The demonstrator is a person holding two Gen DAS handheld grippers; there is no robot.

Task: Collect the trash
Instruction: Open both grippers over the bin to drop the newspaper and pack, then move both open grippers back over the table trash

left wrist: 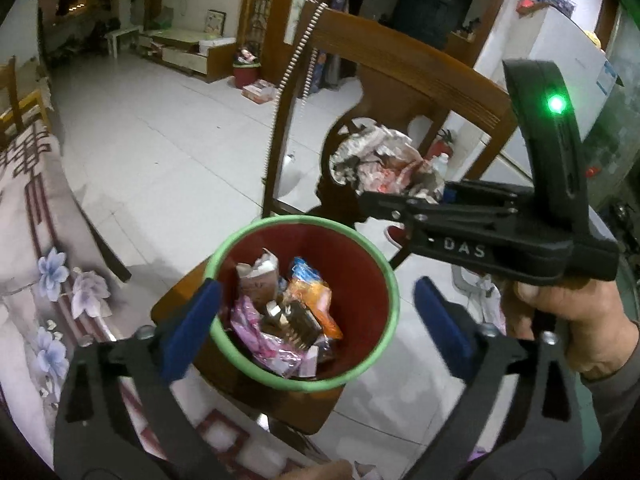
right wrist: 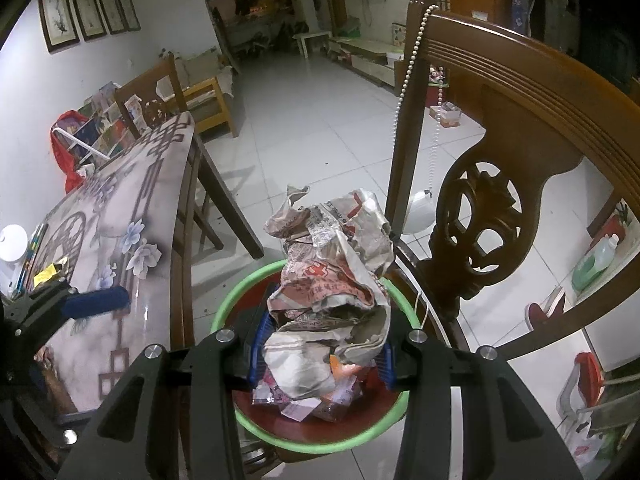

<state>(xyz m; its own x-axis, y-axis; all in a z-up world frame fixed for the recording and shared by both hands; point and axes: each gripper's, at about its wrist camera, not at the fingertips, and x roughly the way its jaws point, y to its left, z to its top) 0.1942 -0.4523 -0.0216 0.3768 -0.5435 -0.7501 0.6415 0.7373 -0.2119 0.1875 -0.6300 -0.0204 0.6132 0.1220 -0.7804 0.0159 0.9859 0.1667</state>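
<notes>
A red trash bin with a green rim (left wrist: 394,300) stands on a wooden chair seat and holds several wrappers (left wrist: 288,312). My right gripper (right wrist: 320,354) is shut on a crumpled newspaper ball (right wrist: 340,264) and holds it right above the bin (right wrist: 224,312). In the left wrist view that gripper (left wrist: 404,198) comes in from the right with the paper ball (left wrist: 380,156) above the bin's far rim. My left gripper (left wrist: 316,320) is open and empty, its blue pads either side of the bin's near rim. One left pad (right wrist: 100,300) shows over the table.
A table with a floral cloth (left wrist: 36,240) stands left of the chair. The carved wooden chair back (right wrist: 500,184) rises behind the bin, with a bead string (right wrist: 412,56) hanging on it. Another red bin (left wrist: 246,74) stands far off on the tiled floor.
</notes>
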